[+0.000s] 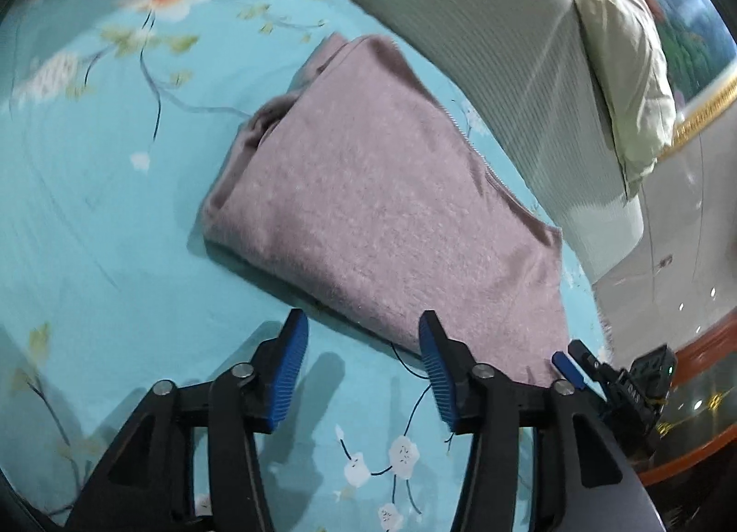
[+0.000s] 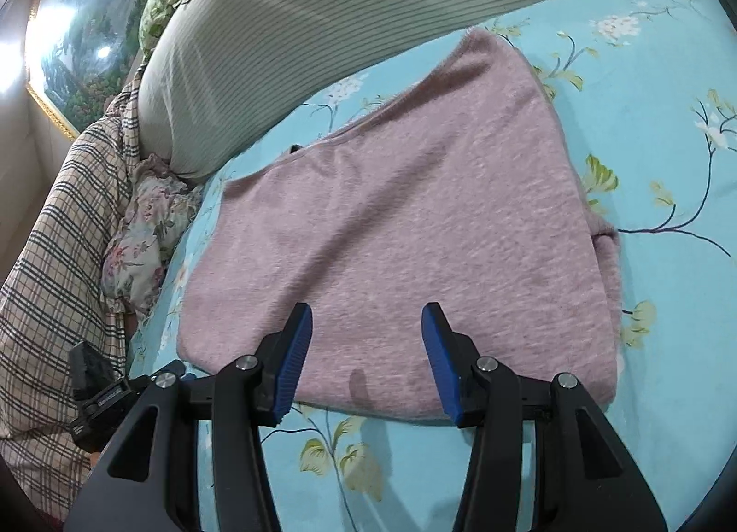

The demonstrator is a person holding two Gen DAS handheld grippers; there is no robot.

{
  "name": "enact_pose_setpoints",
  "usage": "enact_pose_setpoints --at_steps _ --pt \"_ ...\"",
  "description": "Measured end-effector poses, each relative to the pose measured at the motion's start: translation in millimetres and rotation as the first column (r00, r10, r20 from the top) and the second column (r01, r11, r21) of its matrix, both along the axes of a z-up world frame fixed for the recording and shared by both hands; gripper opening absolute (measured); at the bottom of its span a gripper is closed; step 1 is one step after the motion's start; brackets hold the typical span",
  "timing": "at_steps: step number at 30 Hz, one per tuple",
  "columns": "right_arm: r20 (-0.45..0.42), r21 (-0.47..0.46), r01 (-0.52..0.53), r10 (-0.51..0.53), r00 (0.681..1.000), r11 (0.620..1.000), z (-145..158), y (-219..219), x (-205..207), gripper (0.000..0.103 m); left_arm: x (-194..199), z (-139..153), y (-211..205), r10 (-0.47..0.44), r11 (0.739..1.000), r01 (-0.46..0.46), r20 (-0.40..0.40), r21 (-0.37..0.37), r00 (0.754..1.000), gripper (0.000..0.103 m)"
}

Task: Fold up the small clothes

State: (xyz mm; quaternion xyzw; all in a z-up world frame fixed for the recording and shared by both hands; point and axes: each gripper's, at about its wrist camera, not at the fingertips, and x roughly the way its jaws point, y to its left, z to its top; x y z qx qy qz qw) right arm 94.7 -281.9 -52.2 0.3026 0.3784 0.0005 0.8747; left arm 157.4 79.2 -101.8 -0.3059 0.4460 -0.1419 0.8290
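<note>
A folded pink fuzzy garment (image 1: 382, 191) lies flat on the turquoise floral bedsheet (image 1: 92, 219); its layered edges show at the far left end. My left gripper (image 1: 363, 318) hovers open at the garment's near edge, with nothing between its blue pads (image 1: 288, 371). In the right wrist view the same garment (image 2: 414, 219) fills the middle. My right gripper (image 2: 366, 308) stands open just above its near edge, its jaws holding nothing. The right gripper's tip (image 1: 571, 364) shows at the garment's near right corner in the left wrist view.
A grey ribbed pillow (image 2: 322, 25) lies along the garment's far side. A plaid cloth (image 2: 60, 246) and a floral cloth (image 2: 147, 232) are heaped at the left. A framed landscape picture (image 2: 83, 25) hangs behind. The bed's edge and floor (image 1: 668, 255) lie at the right.
</note>
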Motion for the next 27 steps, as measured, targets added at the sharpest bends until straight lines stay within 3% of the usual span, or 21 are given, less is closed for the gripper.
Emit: enact_pose_setpoints --at_steps 3,12,16,19,21,23,27 --pt "0.001 0.002 -0.009 0.009 1.0 1.0 1 3 0 0.051 10 -8 2 0.036 0.999 -0.036 -0.01 -0.014 0.999 0.061" --pt "-0.016 0.017 0.002 -0.002 1.0 1.0 -4 0 6 0.051 53 -18 12 0.21 0.978 -0.211 -0.024 -0.005 0.977 0.061" --pt "-0.016 0.02 -0.006 0.007 1.0 1.0 -3 -5 15 0.051 65 -19 18 0.244 0.97 -0.244 -0.012 -0.001 0.97 0.061" --pt "-0.022 0.019 -0.01 0.011 1.0 1.0 -3 -11 25 0.051 71 -18 20 0.262 0.965 -0.262 -0.004 0.019 0.965 0.051" --pt "-0.022 0.03 -0.013 0.014 1.0 0.999 -4 -16 31 0.051 76 -18 21 0.266 0.963 -0.266 0.002 0.05 0.964 0.029" --pt "-0.029 0.031 -0.012 0.013 0.999 0.999 -4 -24 36 0.051 80 -16 22 0.246 0.968 -0.246 0.01 0.054 0.969 0.014" --pt "-0.029 0.039 -0.036 0.038 0.999 0.999 0 -35 43 0.051 77 10 7 0.193 0.974 -0.202 0.097 0.103 0.976 0.01"
